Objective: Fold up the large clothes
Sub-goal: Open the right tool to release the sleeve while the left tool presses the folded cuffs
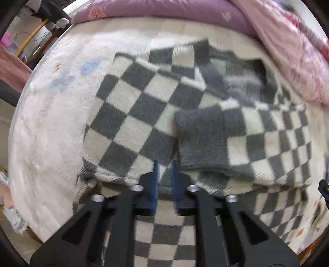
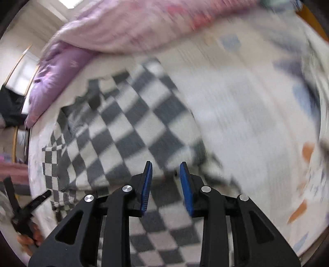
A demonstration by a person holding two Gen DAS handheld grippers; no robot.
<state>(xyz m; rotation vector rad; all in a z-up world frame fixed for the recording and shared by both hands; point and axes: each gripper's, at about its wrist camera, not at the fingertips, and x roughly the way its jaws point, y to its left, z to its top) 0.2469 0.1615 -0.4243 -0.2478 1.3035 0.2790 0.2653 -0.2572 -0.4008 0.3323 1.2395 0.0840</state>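
A large grey-and-cream checkered sweater (image 1: 144,106) lies partly folded on the bed, a grey cuff (image 1: 200,135) laid over its middle. My left gripper (image 1: 164,164) hovers at the folded near edge, its blue pads a narrow gap apart, with nothing visibly between them. The right wrist view is motion-blurred; the sweater (image 2: 123,131) spreads to the left and under my right gripper (image 2: 166,166), which is open and empty above the sweater's right edge. The left gripper (image 2: 30,207) shows at the lower left there.
The sweater rests on a white fluffy blanket (image 1: 47,127) that covers the bed. A purple pillow (image 1: 164,9) lies at the head and a pink floral quilt (image 1: 296,53) is bunched along the far right side. The bed's left edge drops to the floor (image 1: 12,205).
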